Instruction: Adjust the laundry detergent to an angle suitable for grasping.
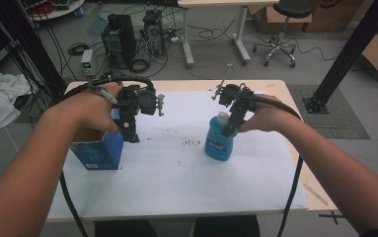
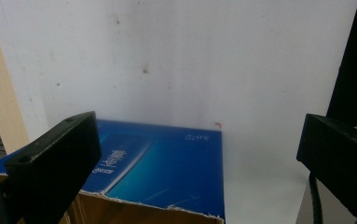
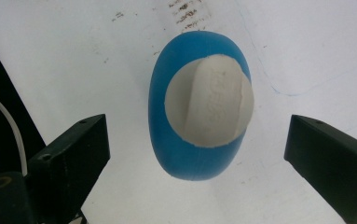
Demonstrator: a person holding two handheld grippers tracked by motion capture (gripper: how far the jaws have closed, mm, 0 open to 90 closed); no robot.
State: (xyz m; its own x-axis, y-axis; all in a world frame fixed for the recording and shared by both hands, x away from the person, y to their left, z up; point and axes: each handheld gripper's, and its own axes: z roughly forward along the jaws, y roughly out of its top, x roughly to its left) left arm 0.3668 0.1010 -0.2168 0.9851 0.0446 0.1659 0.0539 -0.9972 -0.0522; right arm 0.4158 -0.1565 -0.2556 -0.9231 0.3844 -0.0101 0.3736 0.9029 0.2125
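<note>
Blue plastic bottle (image 1: 218,142) with a white cap stands upright on the white table (image 1: 176,173), right of centre.

I see my right gripper (image 3: 197,154) straddling the cap, jaws wide and pressing nothing; my left gripper (image 2: 197,163) hangs open over the torn blue cardboard box (image 1: 97,150) at the near left edge. Closing off-centre could tip the bottle, I judge. Print on box and label is too blurred to read.
</note>
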